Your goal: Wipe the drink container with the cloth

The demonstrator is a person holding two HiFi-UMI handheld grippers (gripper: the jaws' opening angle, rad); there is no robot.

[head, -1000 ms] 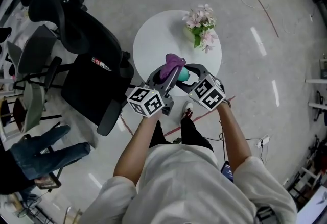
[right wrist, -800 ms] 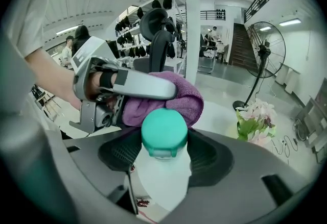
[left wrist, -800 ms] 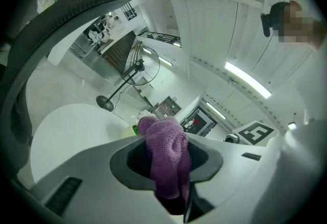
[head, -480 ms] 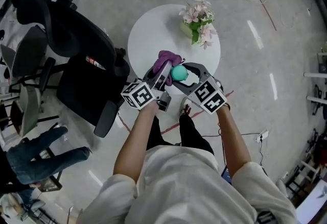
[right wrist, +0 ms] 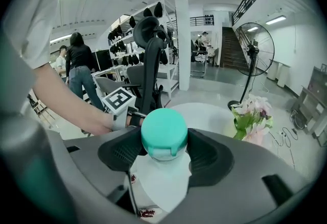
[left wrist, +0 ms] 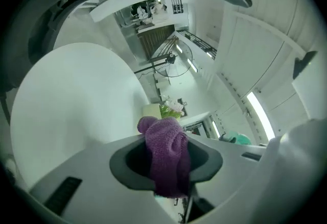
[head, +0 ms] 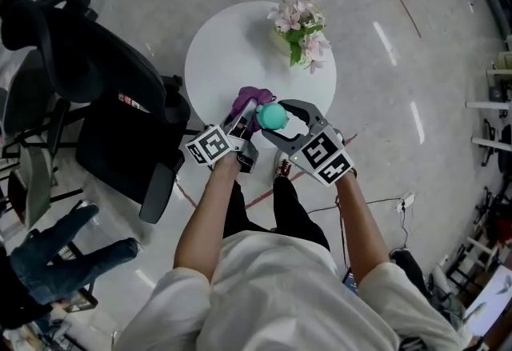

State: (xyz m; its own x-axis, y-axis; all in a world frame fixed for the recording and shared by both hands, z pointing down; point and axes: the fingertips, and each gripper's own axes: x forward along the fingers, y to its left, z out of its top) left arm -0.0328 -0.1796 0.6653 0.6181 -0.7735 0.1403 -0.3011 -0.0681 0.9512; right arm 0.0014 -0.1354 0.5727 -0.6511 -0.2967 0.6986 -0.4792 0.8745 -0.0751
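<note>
Here, the drink container, a white bottle with a teal cap, sits between the jaws of the right gripper. The jaws stand fairly wide, and their dark pads press on both sides of the cap and the shoulder below it. In the head view the container is held up above the near edge of the round white table, cap towards the camera, with the right gripper coming at it from the near right.

The purple cloth is pinched in the left gripper, whose jaws are closed tight on it. The cloth bulges out past the tips in a bunched knitted wad. From the head view the cloth lies just left of the teal cap, and the left gripper reaches in from the near left. Whether cloth and cap touch cannot be told. The left gripper view catches a teal patch low at the right.

Each gripper carries a cube of black-and-white square markers. Nothing on them reads as letters.

A bunch of pink and white flowers stands at the table's far right. A black office chair is to the left, with a red-and-white strip of print on it too small to read. Past the table, the right gripper view shows a pedestal fan.
</note>
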